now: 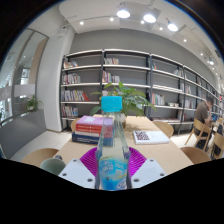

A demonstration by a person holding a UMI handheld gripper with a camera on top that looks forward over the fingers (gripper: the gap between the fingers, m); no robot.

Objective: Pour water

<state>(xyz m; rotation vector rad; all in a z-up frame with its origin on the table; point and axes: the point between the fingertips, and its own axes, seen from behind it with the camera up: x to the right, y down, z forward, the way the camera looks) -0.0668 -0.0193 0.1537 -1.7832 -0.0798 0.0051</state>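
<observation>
Handheld gripper (112, 172) during a pouring task, seen from its own camera. A clear plastic water bottle (112, 150) with a blue cap (112, 103) stands at twelve o'clock from the jaws, between the two pink pads (92, 160), its long axis upright and only slightly off vertical. The pads appear to press on the bottle's lower body from both sides, so the jaws read as clamped on the bottle rather than standing apart from it, though the contact lines themselves sit behind the clear plastic and are hard to make out. The cap appears to be in place, which would have to change before any water leaves the neck. The water level inside cannot be made out. A rounded greenish object (52, 165), perhaps a cup, lies on the worktop (170, 152) at about nine o'clock from the jaws; it is partly cut off, and whether it is the receiving vessel is a judgement only. Beyond the bottle are stacked books (92, 128), a potted plant (128, 97), a loose paper (150, 136), and bookshelves (150, 85) along the far wall. A seated person (204, 112) is partly visible at three o'clock.
</observation>
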